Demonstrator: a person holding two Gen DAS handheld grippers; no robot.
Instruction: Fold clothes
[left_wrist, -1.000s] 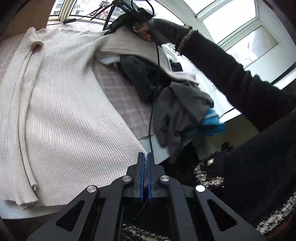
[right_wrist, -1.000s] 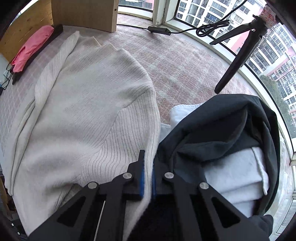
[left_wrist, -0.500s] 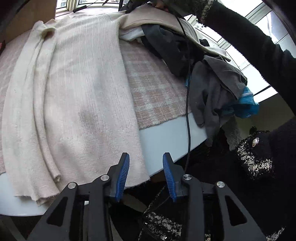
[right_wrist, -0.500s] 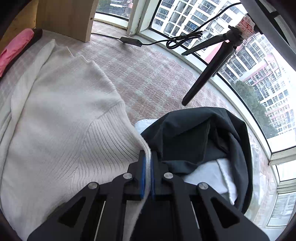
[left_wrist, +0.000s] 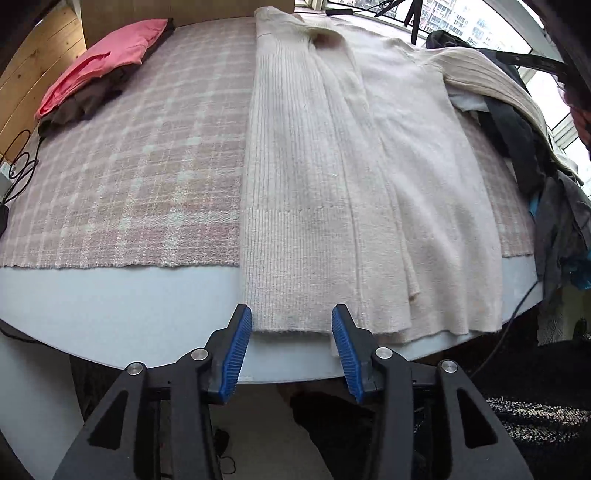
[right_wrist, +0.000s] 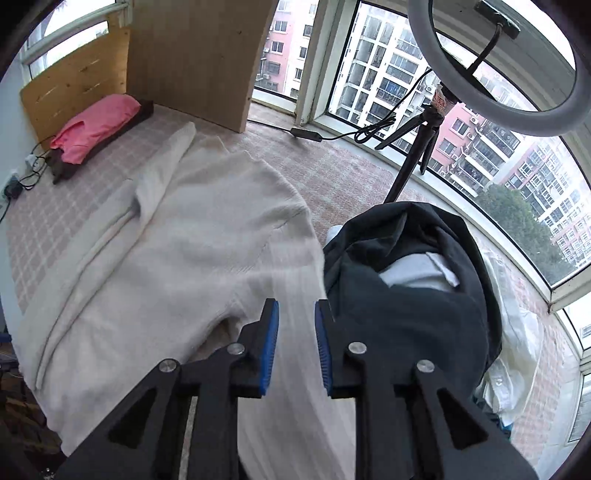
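Right wrist: sleeve (right_wrist: 295, 332) between opening jaws

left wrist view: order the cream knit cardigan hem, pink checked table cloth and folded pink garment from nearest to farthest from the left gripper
1. Cream knit cardigan hem, just ahead of the opening left gripper.
2. Pink checked table cloth, beyond, left.
3. Folded pink garment, far left corner.

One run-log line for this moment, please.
garment: cream knit cardigan flat on table | left tongs opening, empty, at hem | right tongs opening around sleeve | fold pending
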